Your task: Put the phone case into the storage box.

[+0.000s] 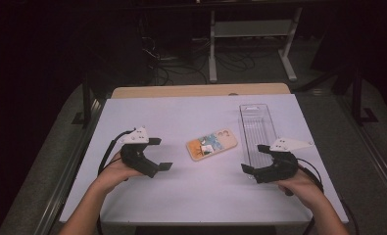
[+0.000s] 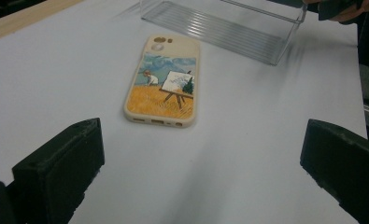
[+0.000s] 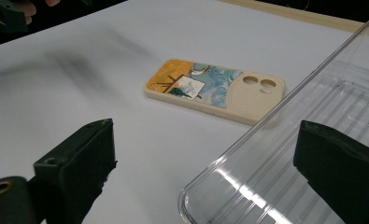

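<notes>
A cream phone case with a painted field and easel lies face down at the middle of the white table. My left gripper is held to its left, open and holding nothing, jaws pointing at the phone case. On the right, my right gripper is open at the near end of a clear plastic tray. In the right gripper view the tray lies under the jaws, with the phone case beyond it.
The clear tray runs lengthwise along the table's right side. A wooden edge borders the table's far side. Behind it stand a white frame and cables on the floor.
</notes>
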Motion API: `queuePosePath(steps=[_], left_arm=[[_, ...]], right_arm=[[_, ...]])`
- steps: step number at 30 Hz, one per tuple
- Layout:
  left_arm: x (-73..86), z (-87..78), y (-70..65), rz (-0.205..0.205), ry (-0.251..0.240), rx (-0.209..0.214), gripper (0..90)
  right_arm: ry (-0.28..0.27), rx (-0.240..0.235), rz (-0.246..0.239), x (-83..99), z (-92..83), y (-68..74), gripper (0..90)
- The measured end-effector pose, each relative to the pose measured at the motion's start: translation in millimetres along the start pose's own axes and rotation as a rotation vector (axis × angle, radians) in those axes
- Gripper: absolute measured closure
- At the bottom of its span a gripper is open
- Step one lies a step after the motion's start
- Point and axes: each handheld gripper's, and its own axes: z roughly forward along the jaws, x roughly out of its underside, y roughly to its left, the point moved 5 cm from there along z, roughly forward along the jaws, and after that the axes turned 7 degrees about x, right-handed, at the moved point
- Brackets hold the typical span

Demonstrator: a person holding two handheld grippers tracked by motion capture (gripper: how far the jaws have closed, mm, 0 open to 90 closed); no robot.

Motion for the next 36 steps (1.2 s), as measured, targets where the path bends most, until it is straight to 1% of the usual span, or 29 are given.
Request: queuePosePath(steps=[3, 4, 5, 6, 7, 10, 12, 13, 16, 19, 21, 24, 27, 36], left_arm=[[-3.1, 2.7, 0.5, 0.0, 0.001, 0.001, 0.0], [-4.2, 3.1, 1.5, 0.007, 0.003, 0.001, 0.0], [-5.8, 4.2, 1.1, -0.005, -0.007, 0.003, 0.0], [-6.9, 4.0, 2.5, 0.009, 0.002, 0.003, 0.0], [-8.6, 5.0, 2.1, 0.002, -0.011, 0.005, 0.0], [-12.6, 7.3, 3.2, 0.008, -0.012, 0.007, 0.0], [-14.9, 9.1, 3.0, 0.001, -0.012, 0.012, 0.0], [-15.8, 9.9, 3.9, 0.014, -0.006, 0.013, 0.0], [-18.9, 13.2, 4.9, 0.005, -0.009, 0.014, 0.0], [-23.1, 16.1, 8.0, 0.016, -0.011, 0.008, 0.0], [-25.8, 18.0, 8.3, 0.012, -0.02, 0.01, 0.0], [-29.6, 21.5, 9.8, 0.024, -0.015, 0.016, 0.0], [-32.7, 25.9, 10.5, 0.027, -0.004, 0.019, 0.0], [-43.8, 40.0, 15.0, 0.043, 0.006, 0.034, 0.0]], right_arm=[[0.0, 0.001, 0.001, -0.1, 0.2, -0.2, 5.0], [0.0, 0.001, 0.002, -0.2, 0.2, -0.3, 5.0], [0.0, 0.002, 0.003, -0.2, 0.2, -0.4, 5.0], [0.0, 0.002, 0.003, -0.2, 0.3, -0.3, 5.0], [0.0, 0.002, 0.003, -0.2, 0.3, -0.3, 5.0], [0.0, 0.002, 0.002, -0.2, 0.3, -0.2, 5.1], [0.001, 0.002, 0.002, -0.2, 0.3, -0.1, 5.0], [0.001, 0.002, 0.002, -0.1, 0.3, 0.0, 5.1], [0.0, 0.002, 0.002, -0.2, 0.3, -0.3, 5.0], [0.0, 0.002, 0.002, -0.2, 0.4, -0.4, 5.0], [0.0, 0.002, 0.001, -0.2, 0.4, -0.3, 5.0], [0.001, 0.002, 0.002, -0.1, 0.4, -0.1, 5.0], [0.0, 0.002, 0.002, -0.2, 0.3, -0.3, 5.0], [0.001, 0.002, 0.002, -0.2, 0.3, -0.3, 5.1]])
